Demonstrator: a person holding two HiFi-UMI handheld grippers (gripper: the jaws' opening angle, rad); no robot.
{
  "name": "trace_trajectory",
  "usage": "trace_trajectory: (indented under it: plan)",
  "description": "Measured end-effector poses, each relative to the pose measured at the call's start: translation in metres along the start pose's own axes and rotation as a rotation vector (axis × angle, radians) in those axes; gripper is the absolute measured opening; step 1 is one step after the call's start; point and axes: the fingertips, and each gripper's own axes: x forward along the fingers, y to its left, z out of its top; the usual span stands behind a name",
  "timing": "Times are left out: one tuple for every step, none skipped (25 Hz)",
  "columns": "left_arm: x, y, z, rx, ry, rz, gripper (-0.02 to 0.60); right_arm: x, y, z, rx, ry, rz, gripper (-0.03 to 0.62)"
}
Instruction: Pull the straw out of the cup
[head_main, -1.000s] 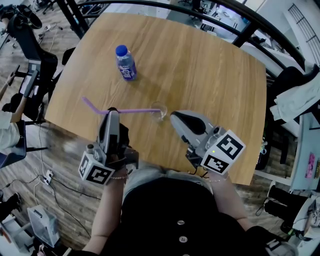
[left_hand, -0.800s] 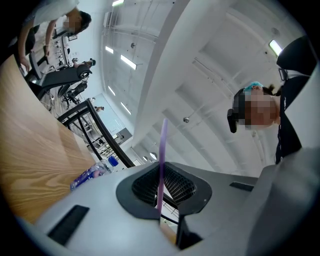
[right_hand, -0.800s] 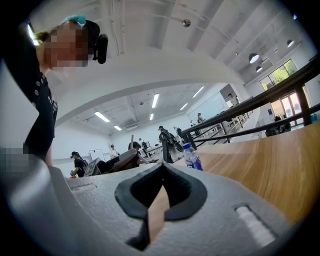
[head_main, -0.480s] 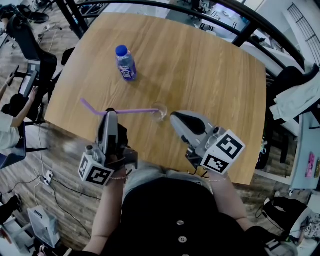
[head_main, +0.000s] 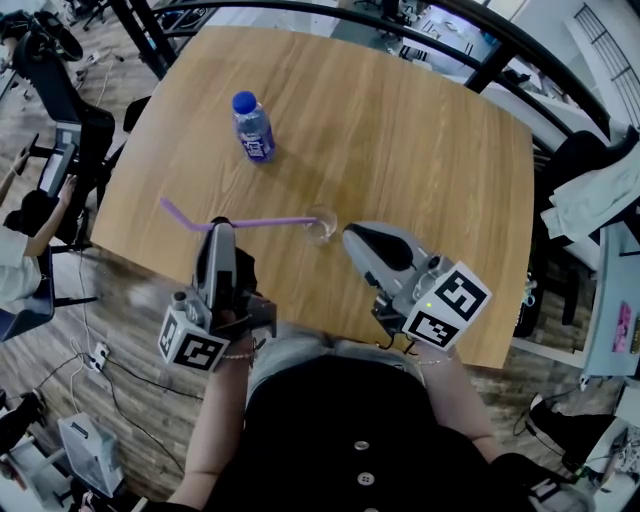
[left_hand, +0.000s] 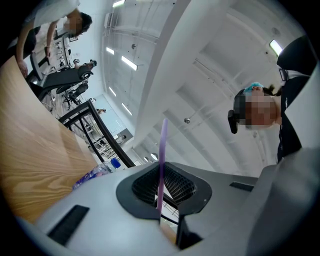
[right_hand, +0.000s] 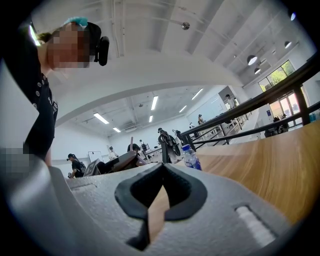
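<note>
- A person in a black top (head_main: 350, 430) stands at the near edge of a wooden table (head_main: 420, 130), one hand-held gripper in each hand, both reaching out over the wood.
- The left gripper (head_main: 222, 228) has its jaws pinched on a purple straw (head_main: 262, 222); its own camera shows the straw running straight up through the dark pads (left_hand: 177, 187), caught between them.
- From that grip, the straw runs nearly level across the table to the right, and its far end meets the mouth of a clear cup (head_main: 321, 228). Whether the tip sits inside the rim cannot be made out.
- On the other side of the left gripper, the straw's bent end angles away toward the table's left edge.
- The right gripper (head_main: 352, 235) sits just right of the cup, its nose close beside the cup but apart from it.
- Its jaws are pressed together at the tips with nothing between them; only bare wood shows through the narrow wedge below the tips.
- A water bottle (head_main: 253, 127) with a blue cap stands upright well beyond the left gripper, farther up the table and apart from both straw and cup.
- Each gripper carries a cube with black-and-white square markers at its rear, near the person's wrists.
</note>
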Motion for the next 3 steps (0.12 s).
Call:
trace_trajectory:
  plan:
    - [-0.0004, 0.0003, 0.0003, 0.002, 0.0, 0.001, 0.04, 0.0003, 0.0004, -0.0003, -0.001, -0.001, 0.001, -0.002]
    - [-0.0009, 0.0007, 0.0006, 0.004, -0.001, 0.003, 0.04, 0.0004, 0.0009, -0.0007, -0.002, -0.001, 0.002, -0.002]
    - [-0.0016, 0.0013, 0.0009, 0.006, -0.002, 0.005, 0.04, 0.0006, 0.0014, -0.001, -0.003, -0.002, 0.003, -0.002]
